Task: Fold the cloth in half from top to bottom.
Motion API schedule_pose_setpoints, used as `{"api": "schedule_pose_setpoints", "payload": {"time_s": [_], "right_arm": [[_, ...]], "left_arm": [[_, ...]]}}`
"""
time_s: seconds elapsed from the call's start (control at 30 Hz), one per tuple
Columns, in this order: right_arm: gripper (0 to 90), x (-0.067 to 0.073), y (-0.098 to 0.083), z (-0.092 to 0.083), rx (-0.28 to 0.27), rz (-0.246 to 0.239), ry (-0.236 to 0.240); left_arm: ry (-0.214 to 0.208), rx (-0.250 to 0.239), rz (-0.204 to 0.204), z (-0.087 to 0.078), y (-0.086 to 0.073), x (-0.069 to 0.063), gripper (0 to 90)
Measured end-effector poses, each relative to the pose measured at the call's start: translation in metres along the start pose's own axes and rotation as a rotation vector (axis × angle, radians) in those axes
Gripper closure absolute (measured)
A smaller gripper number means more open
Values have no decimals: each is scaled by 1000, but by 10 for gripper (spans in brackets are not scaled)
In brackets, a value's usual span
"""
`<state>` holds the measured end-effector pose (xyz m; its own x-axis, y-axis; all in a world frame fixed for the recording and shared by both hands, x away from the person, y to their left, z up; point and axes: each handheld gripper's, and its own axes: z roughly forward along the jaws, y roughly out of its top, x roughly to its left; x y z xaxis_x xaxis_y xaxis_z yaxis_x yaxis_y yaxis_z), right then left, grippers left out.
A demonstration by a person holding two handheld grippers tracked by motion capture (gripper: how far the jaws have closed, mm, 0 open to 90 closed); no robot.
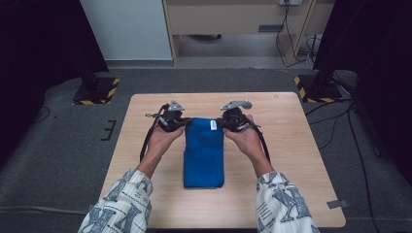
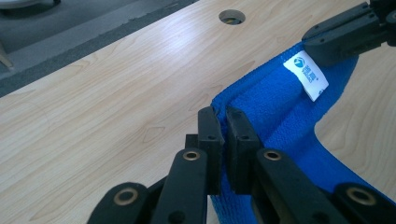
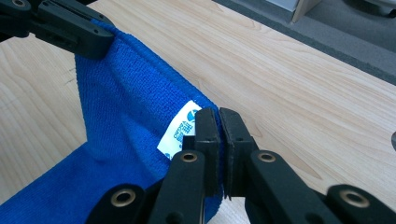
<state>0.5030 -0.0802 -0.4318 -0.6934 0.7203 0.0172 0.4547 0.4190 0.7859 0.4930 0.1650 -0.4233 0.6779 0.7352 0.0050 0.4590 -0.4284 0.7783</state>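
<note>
A folded blue cloth (image 1: pixel 204 153) lies lengthwise in the middle of the light wood table (image 1: pixel 291 160), its far end lifted off the surface. My left gripper (image 1: pixel 180 122) is shut on the cloth's far left corner (image 2: pixel 233 100), and my right gripper (image 1: pixel 224 121) is shut on its far right corner (image 3: pixel 140 112). A white label (image 3: pixel 180 128) sits just left of the right gripper's jaws. The same label (image 2: pixel 306 74) hangs near the other gripper in the left gripper view. The cloth sags between the two grips.
A round cable hole (image 2: pixel 231 17) sits in the tabletop beyond the cloth. Black stands with yellow-striped bases (image 1: pixel 97 90) flank the table's far corners. Grey carpet (image 1: pixel 63 145) surrounds the table, and a wooden cabinet (image 1: pixel 233 19) stands behind it.
</note>
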Motion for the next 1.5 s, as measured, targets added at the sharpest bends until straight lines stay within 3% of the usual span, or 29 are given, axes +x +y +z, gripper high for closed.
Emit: {"api": "schedule_pose_setpoints", "payload": {"time_s": [0.47,0.93,1.5], "right_arm": [[872,5,4,-17,-25,-14,15],[872,19,-19,-18,-20,-36,53],[870,30,-43,-33,-47,-44,83]], "left_arm": [[-10,-13,24,-12,2,-3,853],[-39,-1,57,-20,-17,-13,853],[-98,-42,68,-33,-37,-32,852]]}}
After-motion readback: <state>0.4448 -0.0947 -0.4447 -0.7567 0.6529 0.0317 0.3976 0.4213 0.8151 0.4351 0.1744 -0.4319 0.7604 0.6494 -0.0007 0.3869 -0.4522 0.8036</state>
